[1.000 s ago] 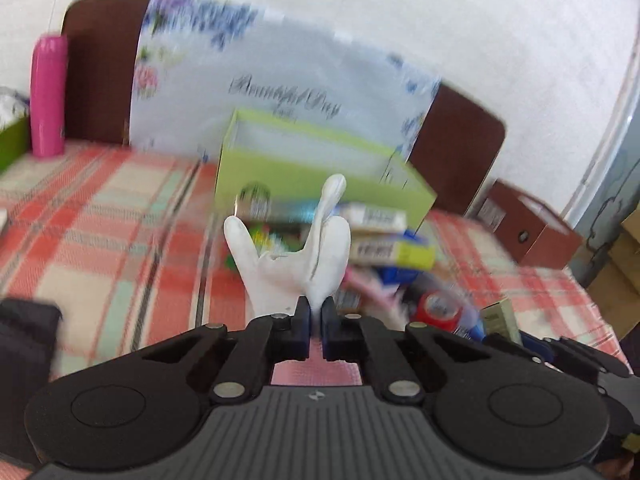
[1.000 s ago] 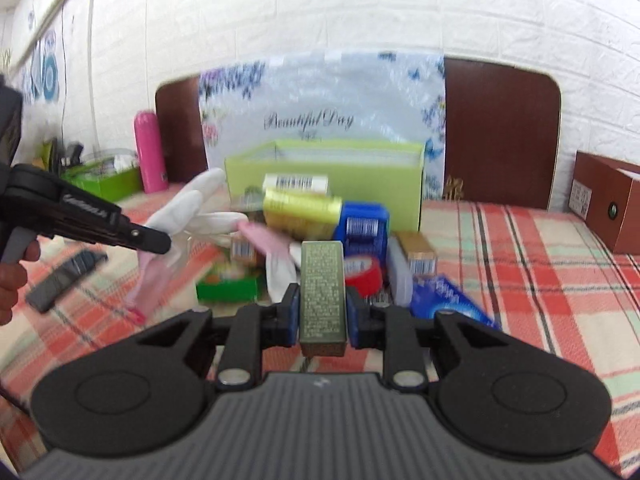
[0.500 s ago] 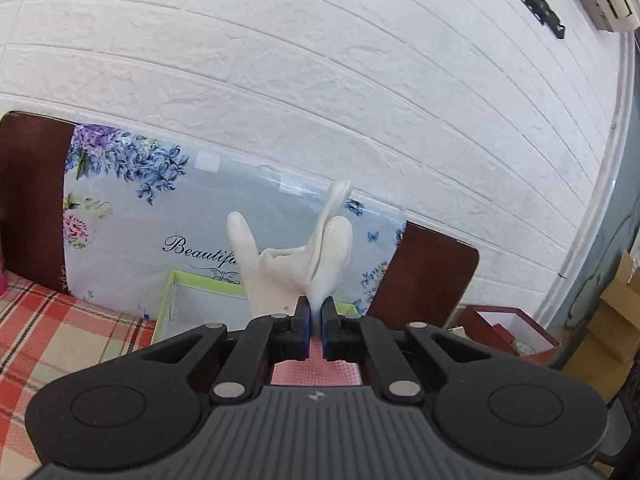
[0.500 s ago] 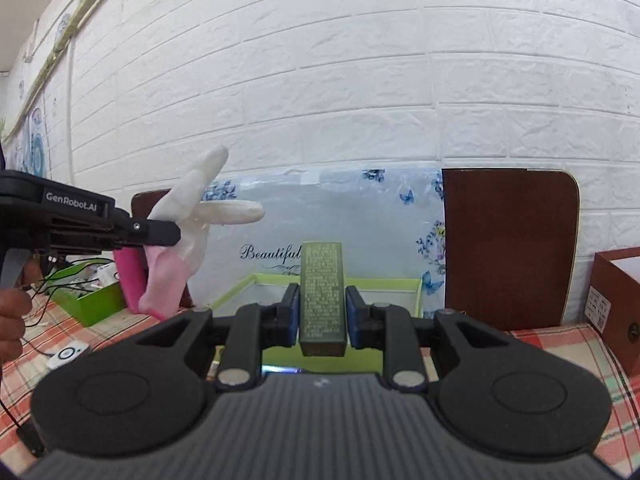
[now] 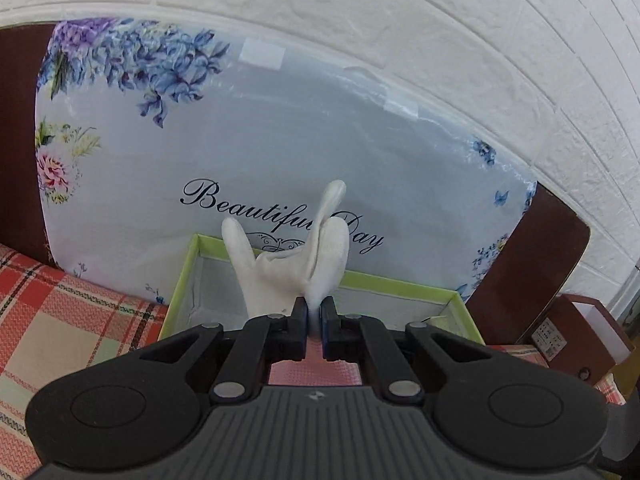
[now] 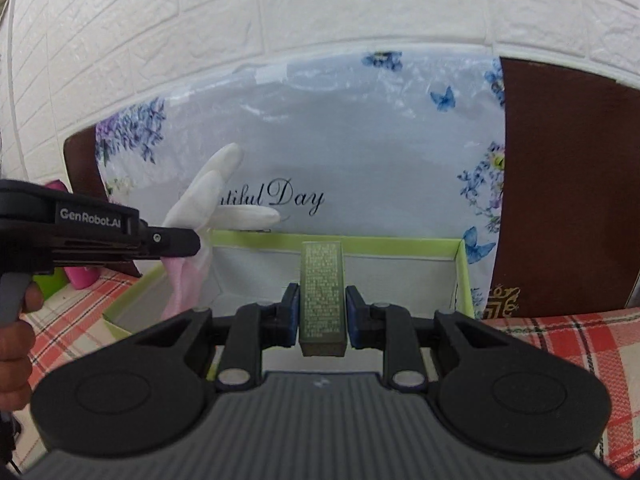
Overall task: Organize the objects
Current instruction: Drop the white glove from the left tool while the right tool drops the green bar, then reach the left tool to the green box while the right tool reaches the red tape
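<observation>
The left gripper (image 5: 314, 312) pinches a white glove (image 5: 296, 264) near its cuff, its jaws almost together; the glove's fingers stick up above the near left part of the green box (image 5: 400, 283). The right gripper (image 6: 322, 312) clamps a slim olive carton (image 6: 322, 296) upright between its pads, held over the box's front edge; behind stands a floral bag (image 6: 360, 152) against the brick wall (image 6: 280, 8).

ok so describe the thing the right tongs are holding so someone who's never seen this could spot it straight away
Start at the big floral "Beautiful Day" panel against the white brick wall, then drop to the green-rimmed open box in front of it. Just before that box, the right tongs clamp a slim olive-gold carton covered in fine print. It is rigid and rectangular, unlike the floppy white glove in the left tongs.
</observation>
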The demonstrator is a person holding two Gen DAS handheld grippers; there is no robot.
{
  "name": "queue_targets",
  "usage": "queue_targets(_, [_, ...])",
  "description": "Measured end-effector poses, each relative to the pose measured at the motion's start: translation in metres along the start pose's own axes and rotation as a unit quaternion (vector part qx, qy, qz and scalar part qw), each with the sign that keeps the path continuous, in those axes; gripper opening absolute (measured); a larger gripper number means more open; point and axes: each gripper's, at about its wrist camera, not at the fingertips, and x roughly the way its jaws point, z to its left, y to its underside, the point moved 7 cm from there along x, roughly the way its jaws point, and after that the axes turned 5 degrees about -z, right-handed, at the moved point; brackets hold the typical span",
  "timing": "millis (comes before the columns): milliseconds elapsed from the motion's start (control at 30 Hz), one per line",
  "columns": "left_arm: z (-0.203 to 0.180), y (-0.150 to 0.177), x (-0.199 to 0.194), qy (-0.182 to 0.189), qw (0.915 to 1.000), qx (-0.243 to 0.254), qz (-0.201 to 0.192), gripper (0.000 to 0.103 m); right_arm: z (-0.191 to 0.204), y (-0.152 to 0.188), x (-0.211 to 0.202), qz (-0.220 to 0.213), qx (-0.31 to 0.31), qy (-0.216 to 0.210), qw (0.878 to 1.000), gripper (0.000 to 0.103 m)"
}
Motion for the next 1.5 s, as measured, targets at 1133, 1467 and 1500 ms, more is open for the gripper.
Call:
queue_targets(1133, [-0.021,0.165,-0.190,-0.069,0.9961,0.048,0.025,0.099,-0.032,0.123,-0.238,-0.055,0.053,0.062,0.995,0.103])
queue_targets(1467, [-0.024,0.177,-0.187,-0.087,0.9931,0.072,0.034,0.099,-0.006,0.139,-0.255,-0.055,0.000,0.049,0.997,0.094])
queue_targets(1500, [-0.026,0.177,-0.182,-0.082,0.9935,0.069,0.037,0.099,0.000,0.137,-0.253,-0.057,-0.014,0.046,0.997,0.089])
